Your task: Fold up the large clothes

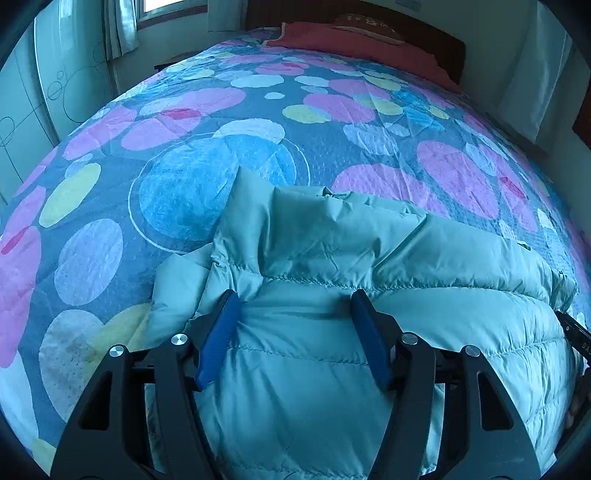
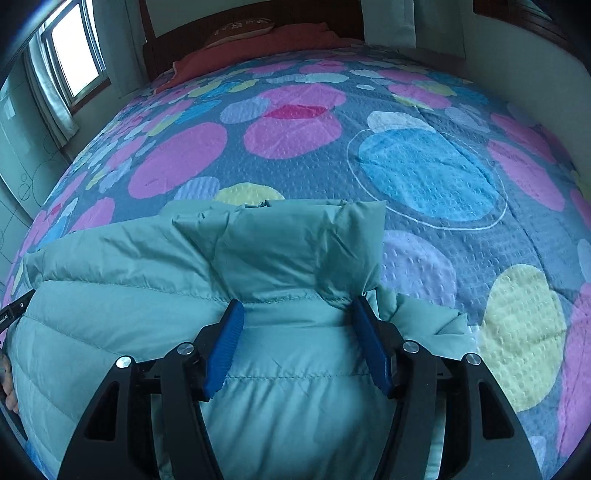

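Observation:
A pale teal quilted puffer jacket [image 1: 369, 277] lies folded on the near part of the bed; it also fills the lower part of the right wrist view [image 2: 221, 258]. My left gripper [image 1: 295, 299] is open, its blue-padded fingers spread over the jacket's left end, with the puffy fabric bulging between them. My right gripper [image 2: 297, 308] is open in the same way over the jacket's right end. Neither pinches the cloth. A tip of the other gripper shows at the right edge of the left view [image 1: 576, 332] and at the left edge of the right view [image 2: 14, 310].
The bed carries a blue quilt with pink, yellow and blue circles [image 1: 258, 110], also spread wide in the right wrist view [image 2: 424, 166]. A red pillow [image 1: 351, 40] and dark headboard [image 2: 258, 14] stand at the far end. A window with curtains [image 2: 70, 55] is at the left.

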### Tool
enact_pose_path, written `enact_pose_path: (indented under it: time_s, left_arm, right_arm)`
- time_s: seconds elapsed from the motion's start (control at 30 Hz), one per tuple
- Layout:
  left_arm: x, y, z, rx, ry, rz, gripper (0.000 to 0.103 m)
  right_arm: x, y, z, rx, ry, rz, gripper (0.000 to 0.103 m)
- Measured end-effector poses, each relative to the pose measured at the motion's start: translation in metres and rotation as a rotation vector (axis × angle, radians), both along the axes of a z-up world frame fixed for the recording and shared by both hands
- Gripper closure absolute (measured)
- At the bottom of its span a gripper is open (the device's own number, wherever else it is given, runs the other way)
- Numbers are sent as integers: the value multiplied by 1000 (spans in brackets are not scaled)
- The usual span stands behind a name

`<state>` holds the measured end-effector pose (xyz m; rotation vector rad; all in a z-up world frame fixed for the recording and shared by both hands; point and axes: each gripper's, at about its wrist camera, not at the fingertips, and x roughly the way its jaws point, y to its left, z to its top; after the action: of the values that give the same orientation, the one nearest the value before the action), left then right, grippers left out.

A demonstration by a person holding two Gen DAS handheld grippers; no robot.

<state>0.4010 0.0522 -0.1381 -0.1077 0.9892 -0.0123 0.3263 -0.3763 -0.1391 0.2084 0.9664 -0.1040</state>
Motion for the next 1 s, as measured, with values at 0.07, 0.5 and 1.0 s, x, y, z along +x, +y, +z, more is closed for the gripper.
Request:
enact_pose_path:
  time_s: [0.07, 0.5, 1.0]
  left_arm:
    - [-3, 5, 5, -37, 5, 22, 40]
    - [-107, 58, 34, -161, -41, 188, 35]
    - [-190, 91, -12, -539, 46, 356, 30]
  right_arm:
    - [-2, 1, 4, -4, -2, -4, 41]
    - [-93, -23, 41, 76, -59, -84, 40]
    - [-169, -40, 0, 324, 16, -212, 40]
